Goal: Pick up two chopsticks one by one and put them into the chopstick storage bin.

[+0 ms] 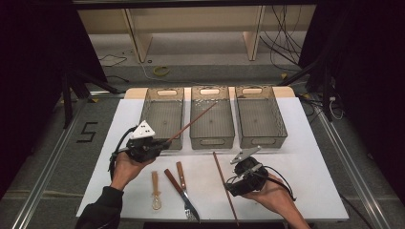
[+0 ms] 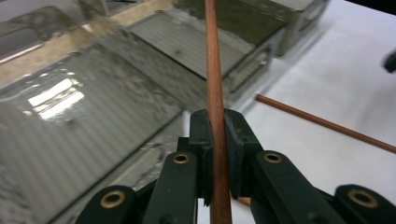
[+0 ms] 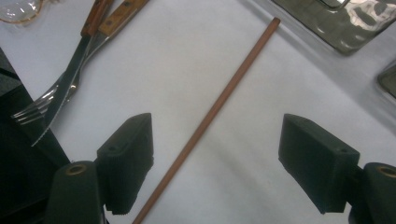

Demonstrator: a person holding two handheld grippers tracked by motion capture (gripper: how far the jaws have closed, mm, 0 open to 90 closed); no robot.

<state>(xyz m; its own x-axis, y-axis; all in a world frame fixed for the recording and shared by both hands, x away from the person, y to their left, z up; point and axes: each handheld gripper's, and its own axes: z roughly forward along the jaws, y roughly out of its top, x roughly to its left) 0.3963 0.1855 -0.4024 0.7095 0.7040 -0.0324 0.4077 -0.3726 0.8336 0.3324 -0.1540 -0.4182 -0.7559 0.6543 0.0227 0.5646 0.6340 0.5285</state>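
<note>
My left gripper [image 1: 163,144] is shut on a reddish-brown chopstick [image 1: 191,123], raised in front of the left clear bin [image 1: 149,114]. The stick slants up and right, its far end over the middle bin [image 1: 195,119]. In the left gripper view the chopstick [image 2: 215,70] runs upright between the pressed jaws of the left gripper [image 2: 217,126]. A second chopstick [image 1: 224,183] lies flat on the white table cover. My right gripper [image 1: 231,185] is over it, open. In the right gripper view that chopstick [image 3: 219,100] passes diagonally between the wide-apart pads of the right gripper [image 3: 217,154], which do not touch it.
A third clear bin [image 1: 282,119] stands at the right of the row. A wooden-handled fork [image 1: 188,202], knife [image 1: 173,181] and spoon [image 1: 156,193] lie near the front edge, left of the lying chopstick. Bare white table cover [image 1: 305,162] stretches to the right.
</note>
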